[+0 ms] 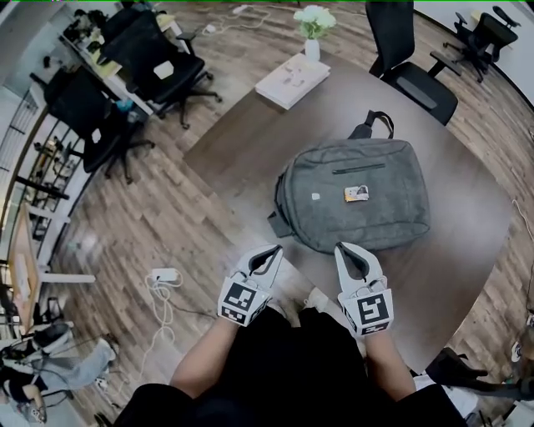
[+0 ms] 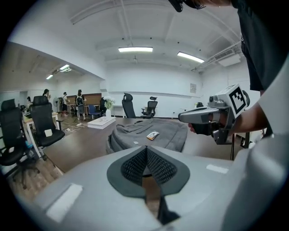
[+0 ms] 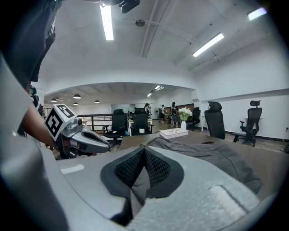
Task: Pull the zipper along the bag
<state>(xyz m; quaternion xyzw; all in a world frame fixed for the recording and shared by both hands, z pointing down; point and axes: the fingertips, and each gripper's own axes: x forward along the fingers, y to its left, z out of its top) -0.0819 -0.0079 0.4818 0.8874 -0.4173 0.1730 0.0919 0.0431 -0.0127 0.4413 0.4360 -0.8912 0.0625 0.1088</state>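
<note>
Bag (image 1: 355, 196), just beyond right hand-held gripper (image 1: 345, 248)

I look down on a brown table (image 1: 242, 142) with rounded corners, standing on a wood-plank floor (image 1: 192, 225). At its far edge sit a flat white box (image 1: 292, 79) and a vase of white flowers (image 1: 314, 25). A black office chair (image 1: 409, 71) stands just beyond the far right corner. More black chairs (image 1: 158, 58) crowd the desks on my left. A white power strip (image 1: 164, 274) lies on the floor near the table's left edge. The walls (image 2: 153, 83) are white and the long ceiling lights (image 2: 135, 49) are lit.
</note>
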